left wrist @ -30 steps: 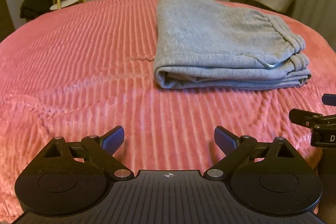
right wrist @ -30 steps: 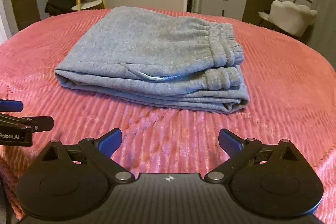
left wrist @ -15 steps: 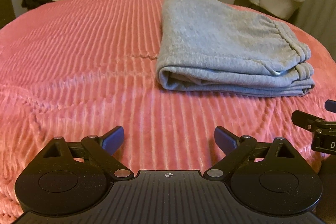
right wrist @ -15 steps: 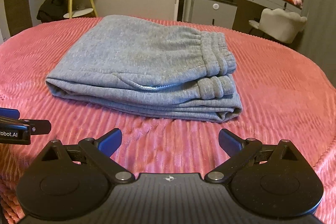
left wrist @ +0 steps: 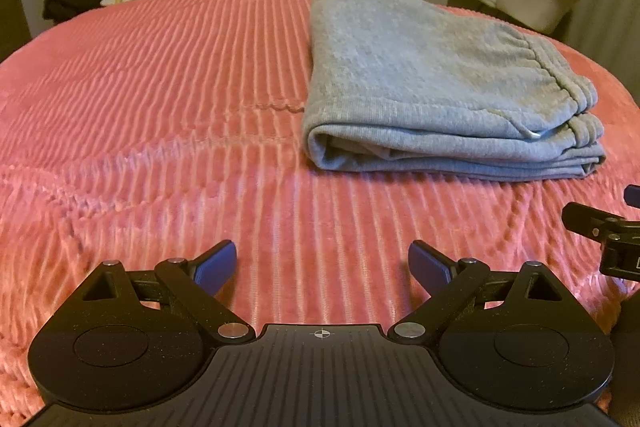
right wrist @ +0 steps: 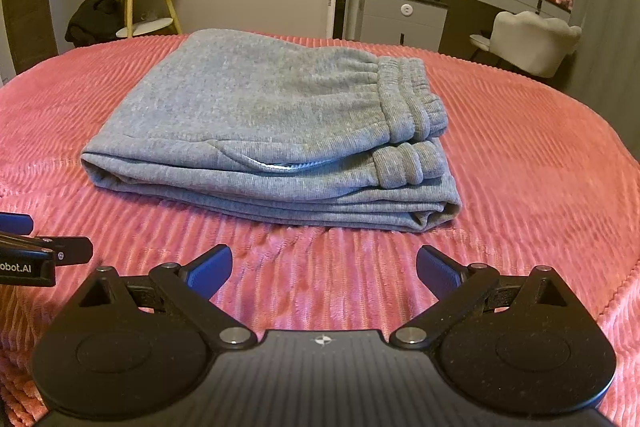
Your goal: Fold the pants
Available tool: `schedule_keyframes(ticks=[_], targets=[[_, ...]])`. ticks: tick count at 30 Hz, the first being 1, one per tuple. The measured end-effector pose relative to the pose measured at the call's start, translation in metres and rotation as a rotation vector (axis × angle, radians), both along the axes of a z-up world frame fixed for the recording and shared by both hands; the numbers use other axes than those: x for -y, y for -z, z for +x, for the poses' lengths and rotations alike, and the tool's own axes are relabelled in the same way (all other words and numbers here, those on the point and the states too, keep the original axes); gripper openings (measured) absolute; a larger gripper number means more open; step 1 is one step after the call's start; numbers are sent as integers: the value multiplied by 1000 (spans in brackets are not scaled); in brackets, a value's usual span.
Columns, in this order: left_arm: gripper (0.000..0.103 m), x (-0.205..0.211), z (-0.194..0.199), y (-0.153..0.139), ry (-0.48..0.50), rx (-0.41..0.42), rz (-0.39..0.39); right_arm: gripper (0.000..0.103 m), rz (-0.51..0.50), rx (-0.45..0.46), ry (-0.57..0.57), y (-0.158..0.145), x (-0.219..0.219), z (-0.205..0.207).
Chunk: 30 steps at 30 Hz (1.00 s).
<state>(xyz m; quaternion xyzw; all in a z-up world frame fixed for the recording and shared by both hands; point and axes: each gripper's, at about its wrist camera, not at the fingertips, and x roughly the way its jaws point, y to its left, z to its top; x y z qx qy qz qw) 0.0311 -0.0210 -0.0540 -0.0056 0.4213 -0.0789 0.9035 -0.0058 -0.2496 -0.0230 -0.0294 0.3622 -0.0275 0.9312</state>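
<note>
On the pink bed (right wrist: 520, 155), your folded pants (right wrist: 260, 131) sit just beyond both claws; left claw (left wrist: 322, 263) and right claw (right wrist: 324, 267) gape wide, holding nothing.

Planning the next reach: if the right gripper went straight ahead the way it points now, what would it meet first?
Likely the near folded edge of the grey pants lying on the pink bedspread. The right gripper is open and points at them, with only bare bedspread between; if it runs low, it may brush that first.
</note>
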Motion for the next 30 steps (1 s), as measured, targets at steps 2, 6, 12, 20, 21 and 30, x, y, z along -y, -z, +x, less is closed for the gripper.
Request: schedule_keyframes(ticks=[2, 6, 12, 20, 21, 30], targets=[[96, 0, 0, 0, 0, 1, 2, 99, 0, 0, 0, 0, 0, 0], [96, 0, 0, 0, 6, 1, 4, 99, 1, -2, 2, 1, 0, 0], [96, 1, 0, 0, 10, -3, 9, 99, 3, -4, 4, 2, 1, 1], [97, -3, 1, 0, 4, -5, -31, 99, 4, -9, 4, 2, 2, 2], [97, -3, 1, 0, 1, -7, -30, 99, 4, -9, 4, 2, 2, 2], [97, 0, 0, 1, 7, -8, -15, 99, 4, -8, 4, 2, 2, 2]])
